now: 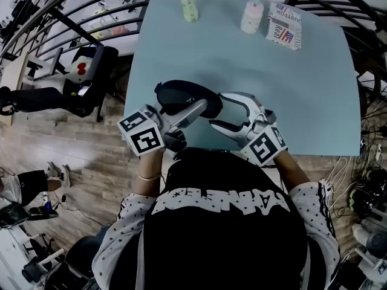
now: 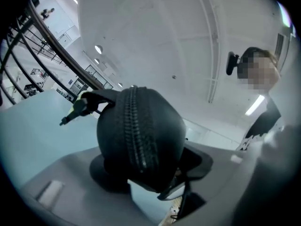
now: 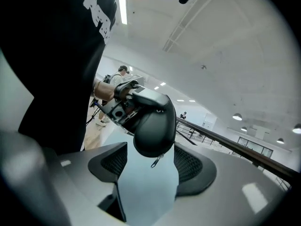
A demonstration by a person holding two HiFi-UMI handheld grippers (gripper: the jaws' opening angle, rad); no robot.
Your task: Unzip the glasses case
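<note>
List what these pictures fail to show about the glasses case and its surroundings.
- Inside of the glasses case: every view, its black shell hides it.
- Far end of the zipper: left gripper view, it curves behind the case.
- Print on the box: head view, too small.

"Real" on carton (image 1: 284,26), flag emblem

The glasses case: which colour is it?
The glasses case is plain black; the left gripper view shows it best.

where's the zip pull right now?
Right gripper view, centre: the zip pull dangles from the near end of the glasses case, between the open jaws of the right gripper. The left gripper holds the case.
</note>
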